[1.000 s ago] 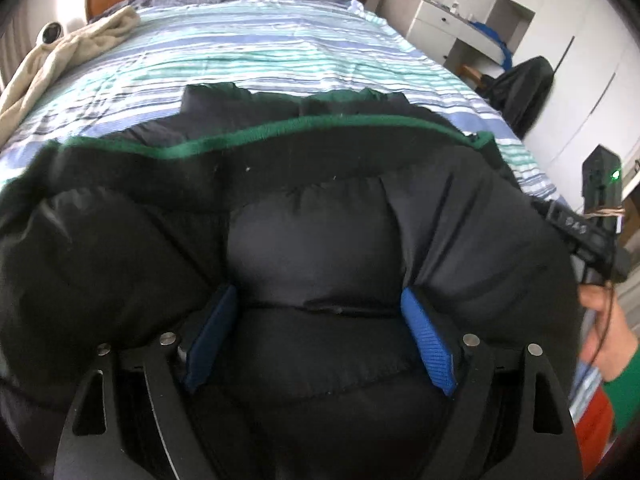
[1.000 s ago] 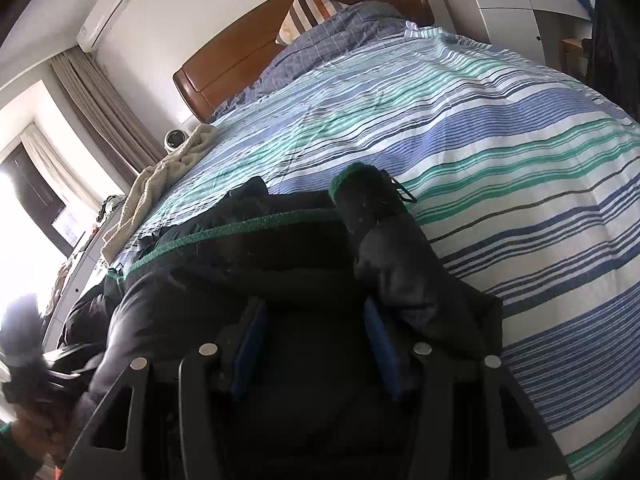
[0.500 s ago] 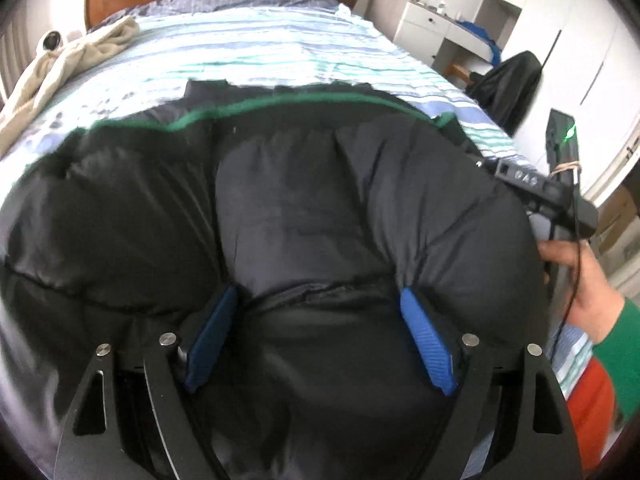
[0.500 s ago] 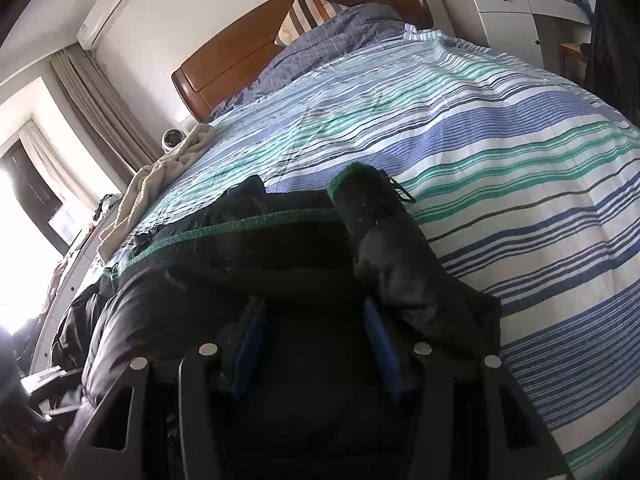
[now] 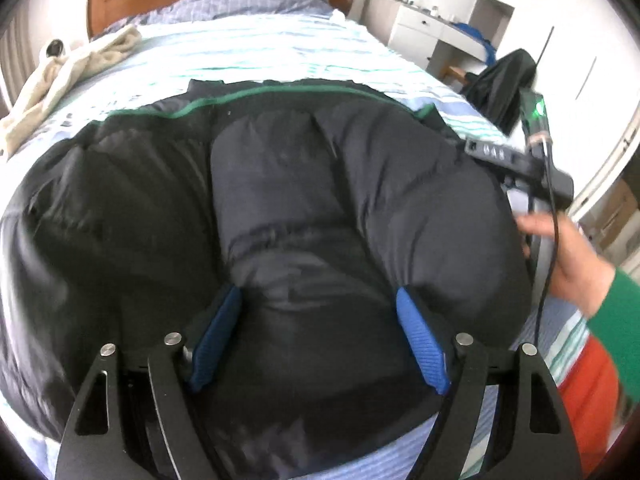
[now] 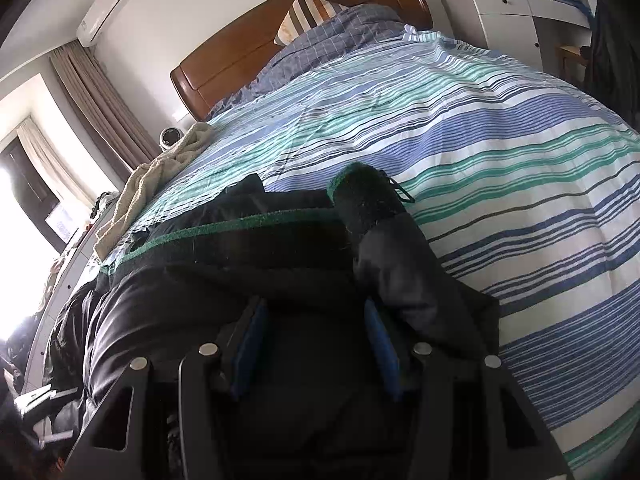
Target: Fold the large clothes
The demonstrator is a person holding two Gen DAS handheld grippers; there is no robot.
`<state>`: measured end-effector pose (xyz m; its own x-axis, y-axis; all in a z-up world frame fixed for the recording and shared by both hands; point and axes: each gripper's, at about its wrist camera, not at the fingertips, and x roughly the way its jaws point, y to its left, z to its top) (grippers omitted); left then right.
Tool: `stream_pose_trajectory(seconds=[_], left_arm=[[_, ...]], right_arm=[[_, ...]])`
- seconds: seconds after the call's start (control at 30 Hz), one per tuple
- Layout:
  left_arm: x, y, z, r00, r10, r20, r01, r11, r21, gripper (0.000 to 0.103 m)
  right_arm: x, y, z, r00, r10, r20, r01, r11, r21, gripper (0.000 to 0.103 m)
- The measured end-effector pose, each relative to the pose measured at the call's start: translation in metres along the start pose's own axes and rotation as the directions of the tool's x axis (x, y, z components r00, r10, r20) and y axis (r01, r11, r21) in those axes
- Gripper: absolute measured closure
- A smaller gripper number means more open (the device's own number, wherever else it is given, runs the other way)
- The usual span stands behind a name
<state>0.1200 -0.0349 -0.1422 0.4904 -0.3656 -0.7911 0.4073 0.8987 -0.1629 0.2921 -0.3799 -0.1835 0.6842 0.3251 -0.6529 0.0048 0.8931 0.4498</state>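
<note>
Left wrist view: the black puffer jacket [image 5: 320,208] lies bunched on the striped bed [image 5: 280,52]. The left gripper [image 5: 320,328] has just been narrowing, with a thick padded fold between its blue pads [image 5: 420,344], which appear to press it. To fold well, carry that fold evenly toward the green-trimmed edge [image 5: 248,96].

Right wrist view: the right gripper [image 6: 316,344] stands at middling width, clamped on jacket fabric beside the sleeve cuff [image 6: 360,188]. It should hold that side steady as an anchor.

jacket [image 5: 340,184]: smooth puffy cloth, faint sheen | claw pads [image 5: 420,344]: ribbed blue | headboard [image 6: 248,48]: glossy wood
</note>
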Motion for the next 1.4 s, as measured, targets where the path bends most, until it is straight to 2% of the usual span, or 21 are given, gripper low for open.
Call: stream_pose_trajectory(seconds=[0.23,0.33,0.43,0.6,0.73,0.83,0.9,0.97,1.0,1.07,1.17,1.2,1.3,1.4], left_arm=[[0.028,0.004,-0.007,1.000,0.015,-0.024,-0.014,0.999,0.029,0.022],[0.014,-0.001,-0.007,0.999,0.019,-0.042,-0.018,1.000,0.024,0.026],[-0.012,-0.008,-0.017,0.999,-0.020,-0.028,0.021,1.000,0.019,0.026],[0.001,-0.014,-0.040,1.000,0.021,-0.014,-0.020,0.998,0.059,0.025],[0.009,-0.019,-0.040,0.999,0.043,-0.011,-0.042,0.996,0.084,0.022],[-0.004,-0.020,-0.038,0.998,0.054,-0.045,-0.048,0.993,0.109,0.022],[-0.027,-0.017,-0.038,0.998,0.039,-0.041,-0.035,0.994,0.099,0.023],[-0.051,-0.008,-0.037,1.000,0.015,0.002,-0.015,0.999,0.052,0.023],[-0.060,-0.002,-0.034,1.000,0.013,0.024,-0.013,1.000,0.024,0.023],[-0.069,0.011,-0.020,0.997,0.029,0.069,-0.026,0.999,-0.034,0.023],[-0.063,0.019,0.000,0.995,0.043,0.094,-0.034,0.995,-0.089,0.023],[-0.057,0.019,0.005,0.994,0.045,0.095,-0.036,0.995,-0.096,0.023],[-0.036,0.008,0.016,0.992,0.079,0.101,-0.071,0.994,-0.080,0.023],[-0.004,0.008,0.014,0.997,0.075,0.028,-0.072,0.995,-0.074,0.024]], right_arm=[[0.000,0.002,0.000,1.000,-0.013,0.000,0.013,1.000,-0.008,0.053],[0.000,0.002,0.000,1.000,-0.012,0.001,0.012,1.000,-0.009,0.053],[0.000,0.002,0.000,1.000,-0.010,0.001,0.011,1.000,-0.008,0.053],[0.000,0.002,-0.001,1.000,-0.009,0.007,0.009,1.000,-0.010,0.053],[0.000,0.004,0.000,1.000,-0.018,-0.002,0.018,1.000,-0.008,0.053],[-0.015,0.004,0.009,0.998,-0.005,-0.068,0.005,1.000,-0.002,0.050],[-0.045,-0.005,0.011,0.998,0.029,-0.061,-0.026,0.999,0.040,0.048],[-0.090,-0.029,0.004,0.997,0.082,-0.006,-0.081,0.991,0.108,0.032],[-0.110,-0.046,-0.003,0.998,0.066,0.012,-0.067,0.985,0.158,0.022],[-0.131,-0.077,-0.021,0.997,0.072,-0.013,-0.066,0.962,0.266,0.021],[-0.139,-0.099,-0.055,0.984,0.158,-0.086,-0.113,0.914,0.390,0.021],[-0.142,-0.097,-0.067,0.977,0.190,-0.096,-0.137,0.908,0.395,0.021],[-0.146,-0.083,-0.084,0.971,0.218,-0.096,-0.168,0.913,0.372,0.021],[-0.138,-0.080,-0.076,0.974,0.215,-0.072,-0.178,0.922,0.345,0.021]])
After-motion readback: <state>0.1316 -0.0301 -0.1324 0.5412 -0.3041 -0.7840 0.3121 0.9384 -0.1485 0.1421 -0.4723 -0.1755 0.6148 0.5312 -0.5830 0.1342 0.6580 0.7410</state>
